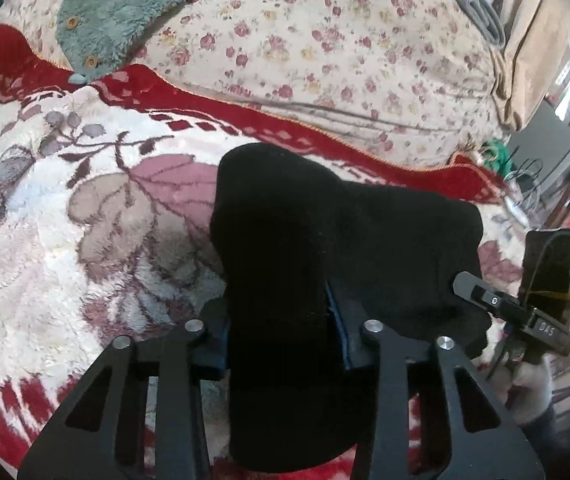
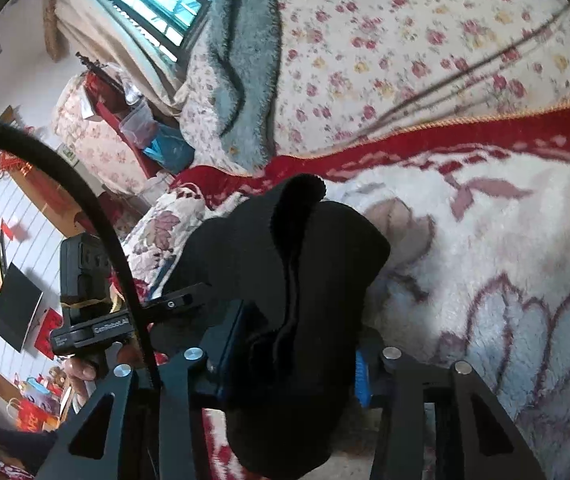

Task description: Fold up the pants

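Black pants bunched over plush floral blanket, clamped in both left hand-held gripper and right hand-held gripper.

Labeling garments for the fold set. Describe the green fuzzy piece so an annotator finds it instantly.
Start at the plush red-and-cream blanket covering the bed, then go to its far red border. Lying across that border onto the rose-print quilt is the teal fleece garment. Unlike the plain black pants, it has round wooden buttons.
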Tool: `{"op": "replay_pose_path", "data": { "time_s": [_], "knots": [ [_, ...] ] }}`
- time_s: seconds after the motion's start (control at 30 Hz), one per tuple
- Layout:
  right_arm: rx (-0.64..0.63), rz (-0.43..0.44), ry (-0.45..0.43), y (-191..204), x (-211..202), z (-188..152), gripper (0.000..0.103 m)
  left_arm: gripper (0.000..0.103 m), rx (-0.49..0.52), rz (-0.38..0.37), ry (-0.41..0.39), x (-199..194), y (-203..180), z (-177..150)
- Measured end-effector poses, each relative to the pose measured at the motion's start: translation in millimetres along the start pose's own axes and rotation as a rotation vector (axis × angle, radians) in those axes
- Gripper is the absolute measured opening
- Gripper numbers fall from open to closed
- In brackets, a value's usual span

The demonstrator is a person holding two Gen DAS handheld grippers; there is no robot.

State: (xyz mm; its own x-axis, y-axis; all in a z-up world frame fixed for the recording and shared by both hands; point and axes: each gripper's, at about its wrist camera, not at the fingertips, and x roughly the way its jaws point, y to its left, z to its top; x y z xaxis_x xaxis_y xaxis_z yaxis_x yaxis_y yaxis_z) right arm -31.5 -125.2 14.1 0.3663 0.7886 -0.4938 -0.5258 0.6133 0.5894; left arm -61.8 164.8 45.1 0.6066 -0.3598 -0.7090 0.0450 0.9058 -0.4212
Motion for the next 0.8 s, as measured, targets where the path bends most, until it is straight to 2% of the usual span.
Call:
{"op": "replay_pose_path", "data": {
  "time_s": [0.17, 0.4, 0.57, 0.67, 0.73, 0.77, 0.8],
  "knots": [
    [-0.046, 0.036, -0.002, 29.0, 10.9, 15.2, 0.041, 0.037, 0.02, 0.054, -0.067, -32.9, 10.7, 12.5],
    [-0.072, 0.136, 0.021, 71.1, 76.2, 39.3, 0.041, 0.037, -0.035, 0.152, -0.146, -79.8, 65.2, 31.9],
    [-0.047, 0.189, 0.084, 85.5, 139.0, 51.9, 0.041, 0.037, -0.111, 0.202, -0.139, -90.0, 110.4, 34.4],
    [-0.055, 0.159, 0.146, 88.7, 169.8, 49.7, 0.042, 0.037, -0.184, 0.226, -0.094, -82.4, 138.0, 27.7],
    [-0.088, 0.053, 0.226, 90.7, 191.2, 43.5, 0.045, 0.051, -0.24, 0.244, -0.049, -72.9, 154.6, 19.0],
    [-0.101, 0.028, 0.228, 91.3, 192.6, 40.4, 0.052, 0.06, -0.243, 0.258, -0.059, -72.5, 157.3, 16.0],
    [-0.114, 0.028, 0.22, 92.2, 190.5, 39.7, 0.052, 0.067, -0.231, 0.269, -0.084, -74.4, 157.3, 12.3]
  ]
}}
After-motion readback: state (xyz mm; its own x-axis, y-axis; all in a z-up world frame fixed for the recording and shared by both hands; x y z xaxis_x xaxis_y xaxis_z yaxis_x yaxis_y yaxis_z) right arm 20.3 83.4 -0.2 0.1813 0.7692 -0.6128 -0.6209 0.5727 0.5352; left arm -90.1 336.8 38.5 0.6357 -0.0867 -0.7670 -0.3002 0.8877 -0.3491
